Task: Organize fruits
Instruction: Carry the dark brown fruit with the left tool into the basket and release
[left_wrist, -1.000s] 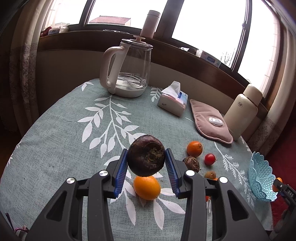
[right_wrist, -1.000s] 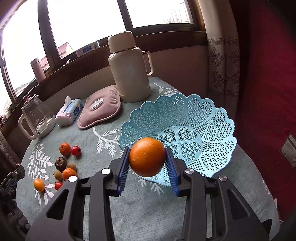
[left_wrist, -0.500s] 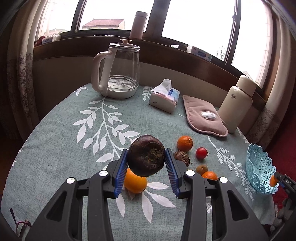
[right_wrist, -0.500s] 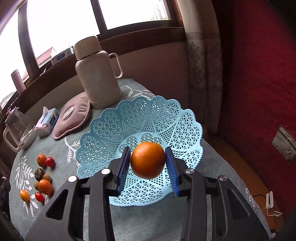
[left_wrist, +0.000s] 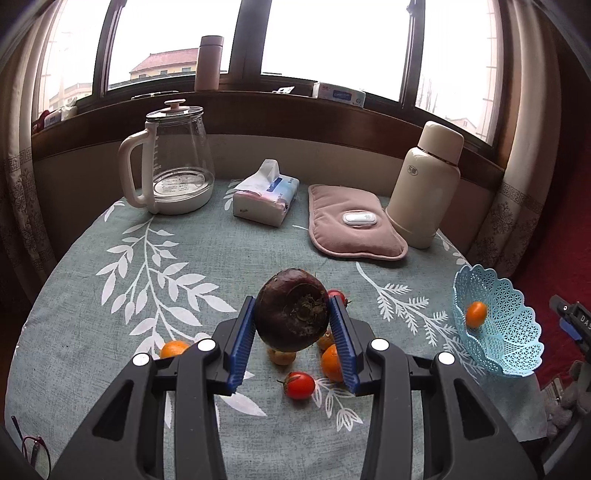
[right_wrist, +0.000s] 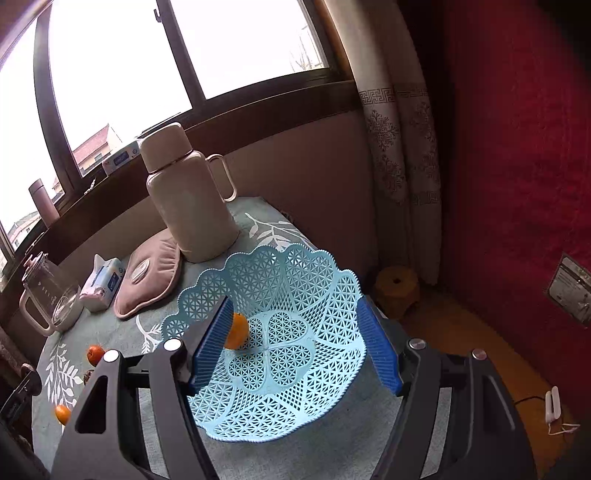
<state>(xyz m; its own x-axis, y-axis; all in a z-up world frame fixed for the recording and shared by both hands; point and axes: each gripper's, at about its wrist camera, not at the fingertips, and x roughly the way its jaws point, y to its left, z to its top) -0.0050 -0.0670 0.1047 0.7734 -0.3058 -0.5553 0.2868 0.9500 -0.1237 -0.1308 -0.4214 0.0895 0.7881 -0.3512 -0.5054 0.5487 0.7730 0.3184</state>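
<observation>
My left gripper (left_wrist: 292, 334) is shut on a dark purple round fruit (left_wrist: 292, 315), held above the table. Beneath it lie loose fruits: an orange (left_wrist: 173, 349), another orange (left_wrist: 331, 362), a red tomato (left_wrist: 299, 385) and a small brown fruit (left_wrist: 281, 356). The light blue lattice basket (right_wrist: 295, 280) sits at the table's right edge, with my right gripper (right_wrist: 295, 341) hanging over it, its jaws opening. An orange (right_wrist: 236, 331) lies in the basket beside the left pad, free of both pads. The same orange (left_wrist: 475, 314) shows inside the basket (left_wrist: 517, 332) in the left wrist view.
At the back of the table stand a glass kettle (left_wrist: 173, 173), a tissue pack (left_wrist: 266, 194), a pink heat pad (left_wrist: 351, 223) and a cream thermos (left_wrist: 424, 188). A wooden stool (right_wrist: 397, 291) stands on the floor past the table's right edge. Red glasses (left_wrist: 35, 448) lie at the near left.
My right gripper moved over the basket, opened, and let the orange drop into it. My left gripper carried the dark fruit rightward over the loose fruits, toward the basket.
</observation>
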